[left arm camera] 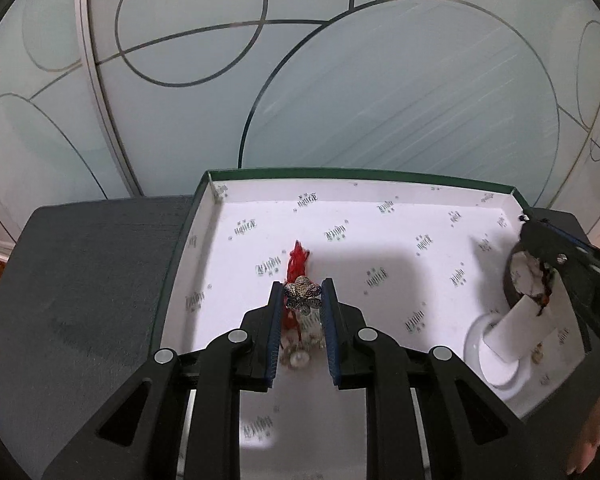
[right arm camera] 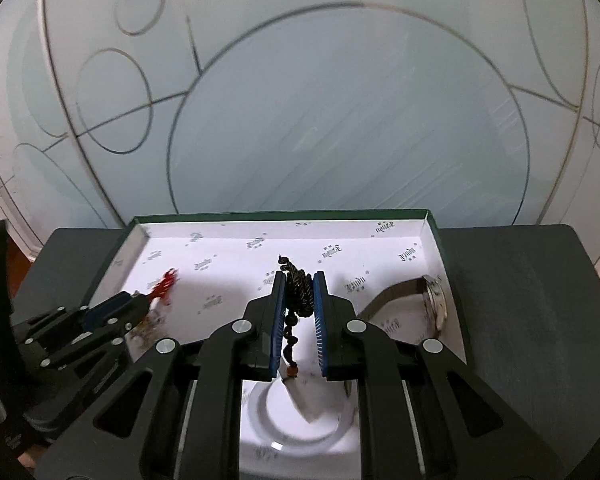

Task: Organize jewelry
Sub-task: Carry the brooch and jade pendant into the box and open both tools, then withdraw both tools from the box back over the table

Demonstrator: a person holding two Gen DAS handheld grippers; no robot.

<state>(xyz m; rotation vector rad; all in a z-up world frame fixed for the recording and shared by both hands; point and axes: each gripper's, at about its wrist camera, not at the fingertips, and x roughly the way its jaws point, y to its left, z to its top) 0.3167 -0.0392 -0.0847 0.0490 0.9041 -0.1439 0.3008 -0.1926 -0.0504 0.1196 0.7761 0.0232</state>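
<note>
On the left, the left gripper [left arm camera: 302, 294] has its jaws narrowed onto a metal flower brooch [left arm camera: 302, 295], pinched flat between the blue pads near their tips. A red tassel [left arm camera: 296, 266] reaches past the tips toward the far wall of the box, and pale beads and a pearl [left arm camera: 300, 360] hang below the brooch between the fingers; whether these belong to one piece with the brooch I cannot tell. All of it hangs over the left half of the green-rimmed box [left arm camera: 204, 196], whose white printed lining lies beneath, so for this hand the box floor is straight down from the jaws.

Further right, the right gripper [right arm camera: 300, 290] is clamped tight on a dark beaded string [right arm camera: 299, 290], bunched upright between the pads, its long axis running along the fingers; a tail of beads drops toward the camera and ends in a small orange bead [right arm camera: 292, 369] with a white tag. Directly under that tail sits a white round dish [right arm camera: 296, 420] inside the box.

At the far right, a wristwatch [right arm camera: 436, 300] stands on edge against the box's right wall, its strap stretching leftward toward the right gripper. The right hand is plainly the nearer one to it. Each hand looks ready to lower and let go, the string's loose end likely landing first.
</note>
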